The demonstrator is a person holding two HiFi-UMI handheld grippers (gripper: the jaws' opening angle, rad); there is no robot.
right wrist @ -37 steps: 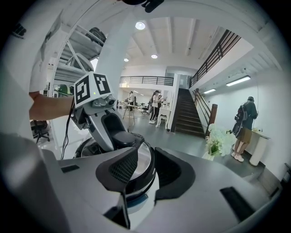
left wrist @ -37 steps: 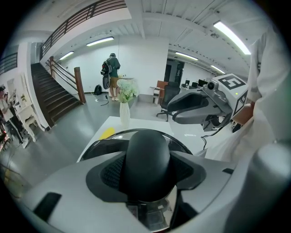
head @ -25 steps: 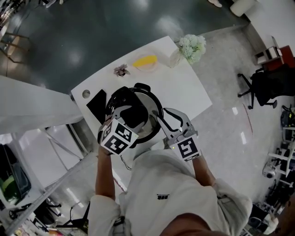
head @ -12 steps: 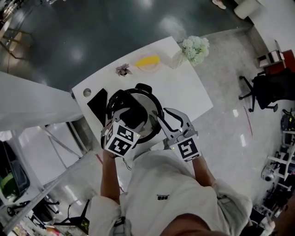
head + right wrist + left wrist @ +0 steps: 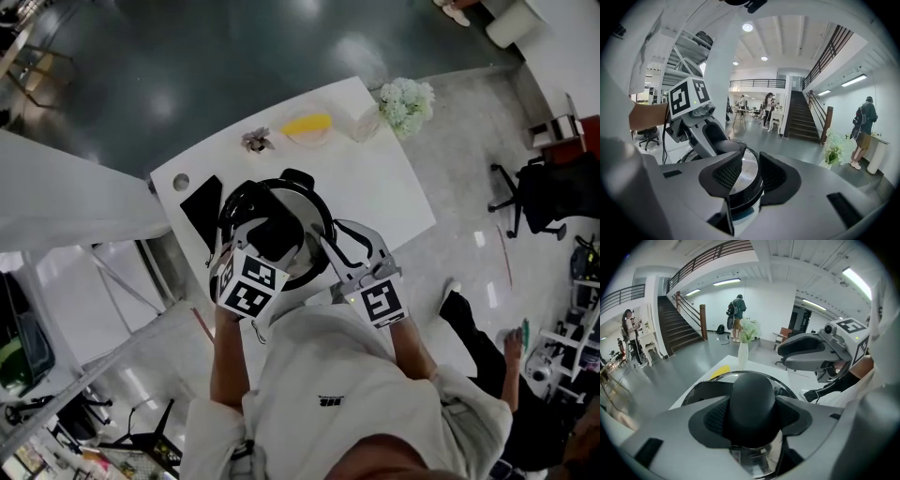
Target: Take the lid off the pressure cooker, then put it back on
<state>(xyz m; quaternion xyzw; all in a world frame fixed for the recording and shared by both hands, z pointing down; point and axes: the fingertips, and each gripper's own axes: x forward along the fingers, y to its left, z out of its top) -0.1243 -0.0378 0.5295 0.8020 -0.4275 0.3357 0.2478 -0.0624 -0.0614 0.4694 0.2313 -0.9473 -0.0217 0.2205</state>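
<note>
The steel pressure cooker (image 5: pixel 314 220) stands on the white table (image 5: pixel 375 178) with its lid on. My left gripper (image 5: pixel 272 234) reaches down over the middle and is shut on the lid's black knob (image 5: pixel 752 401), whose dome fills the space between the two pads. My right gripper (image 5: pixel 336 239) is at the cooker's right rim. In the right gripper view its pads (image 5: pixel 723 174) stand apart, and the shiny lid (image 5: pixel 749 164) and dark rim show through the gap with nothing pressed between them. The left gripper (image 5: pixel 701 126) shows across the lid there.
At the table's far side are a vase of white flowers (image 5: pixel 405 101), a yellow object on a plate (image 5: pixel 307 124) and a small dried sprig (image 5: pixel 255 141). A flat black slab (image 5: pixel 200 208) lies left of the cooker. An office chair (image 5: pixel 534 197) and a person (image 5: pixel 478 337) are right of the table.
My left gripper has rolled a little while staying on the knob. The right gripper has not moved. A person has come into the head view at the lower right.
</note>
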